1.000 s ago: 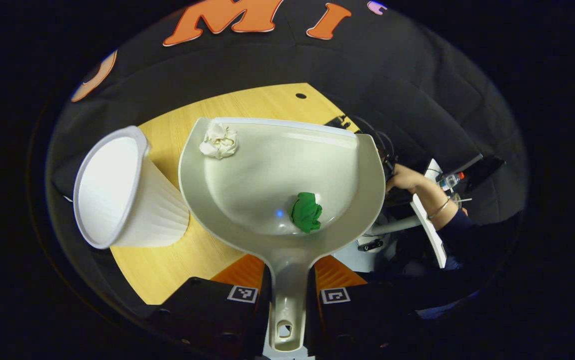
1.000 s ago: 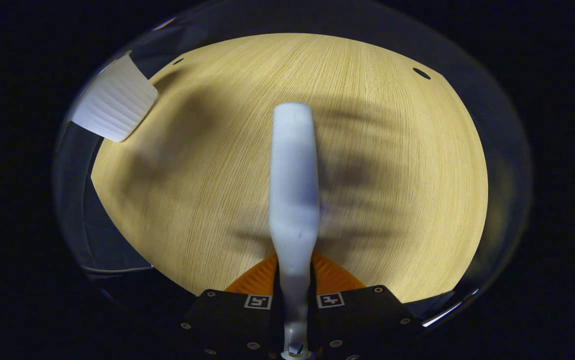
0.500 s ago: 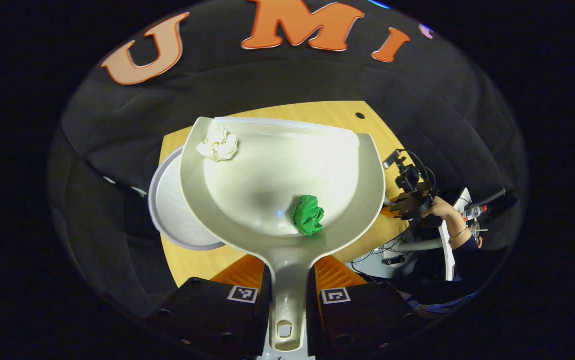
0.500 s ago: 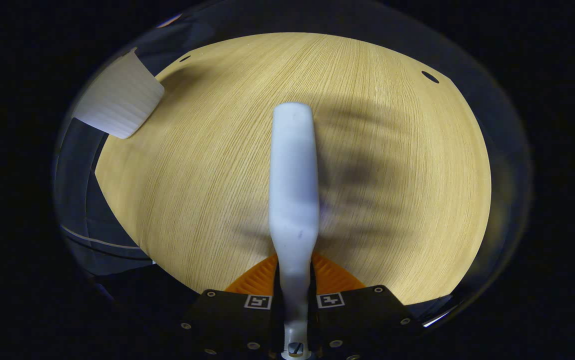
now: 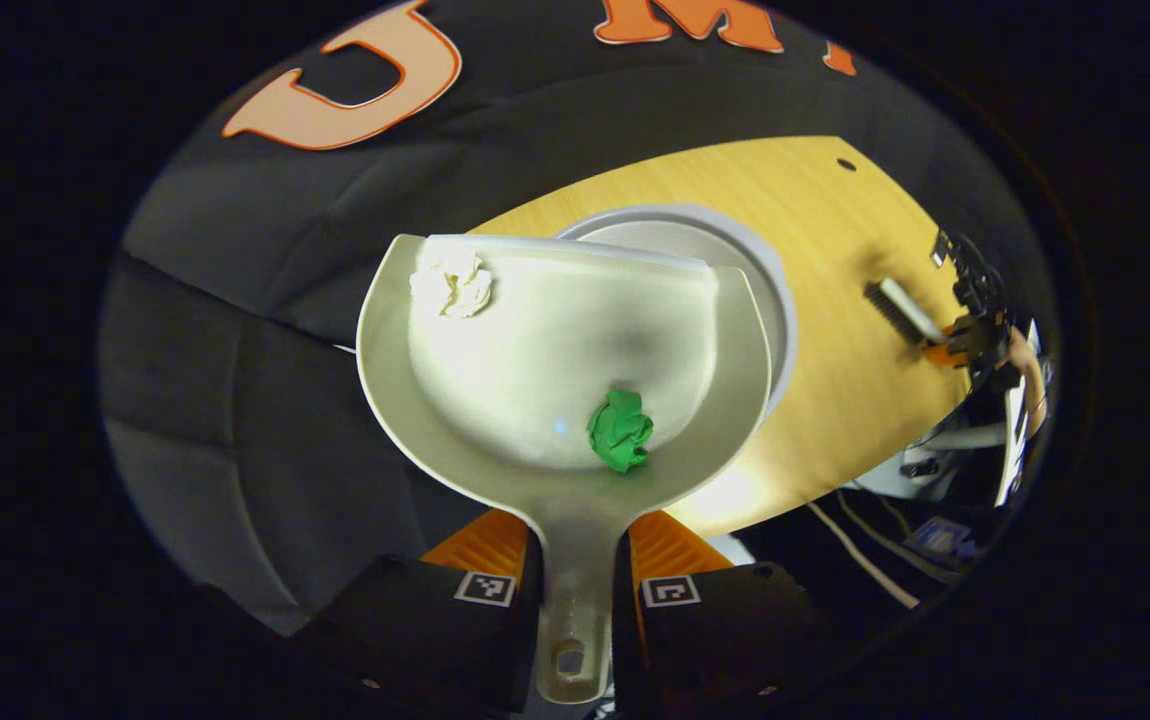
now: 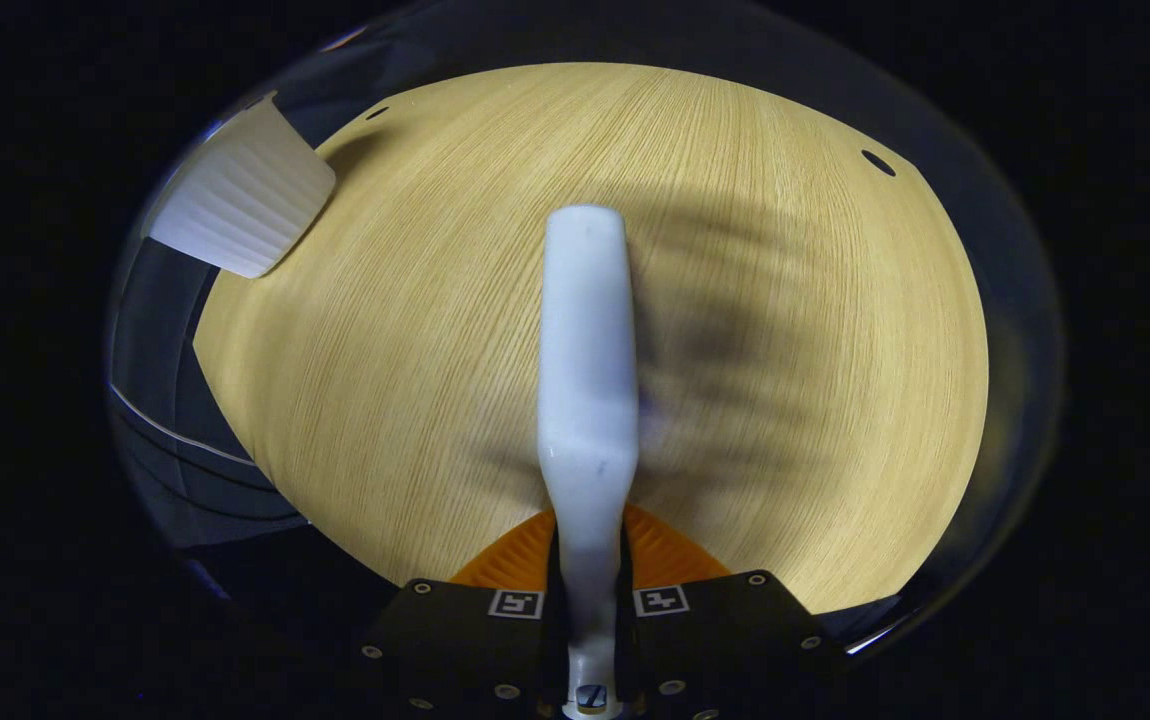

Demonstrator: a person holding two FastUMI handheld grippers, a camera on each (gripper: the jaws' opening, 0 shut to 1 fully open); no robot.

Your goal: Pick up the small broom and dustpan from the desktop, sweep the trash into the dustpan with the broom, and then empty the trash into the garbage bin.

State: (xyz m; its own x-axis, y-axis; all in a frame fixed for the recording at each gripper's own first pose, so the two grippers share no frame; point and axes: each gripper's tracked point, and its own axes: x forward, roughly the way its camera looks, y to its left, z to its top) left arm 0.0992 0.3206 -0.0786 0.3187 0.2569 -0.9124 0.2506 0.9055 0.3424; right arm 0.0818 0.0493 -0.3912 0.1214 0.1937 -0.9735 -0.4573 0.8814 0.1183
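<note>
Left gripper (image 5: pixel 575 560) at bottom centre of the left gripper view, fingers clamped on the handle of the dustpan (image 5: pixel 555 340), held level in mid-frame. Green paper wad (image 5: pixel 621 430) low in the pan near the handle; white crumpled wad (image 5: pixel 452 285) at the pan's upper left corner, close to the front lip. Just beyond and beneath the lip, rim of the white garbage bin (image 5: pixel 775 290) peeking out on the right, standing on the wooden desktop (image 5: pixel 835 380). Farther off, at the right edge of that frame, right gripper (image 5: pixel 945 350) holding the small broom (image 5: pixel 897 310), bristles toward the wood. Right gripper (image 6: pixel 590 590) at bottom centre of the right gripper view, closed on the broom (image 6: pixel 587 370), white back running up mid-frame over bare desktop (image 6: pixel 415 330); ribbed side of the bin (image 6: pixel 240 200) in the upper left. Picking up and sweeping apparently finished, both wads collected; tipping into the bin not yet done, pan seemingly poised above the opening.
</note>
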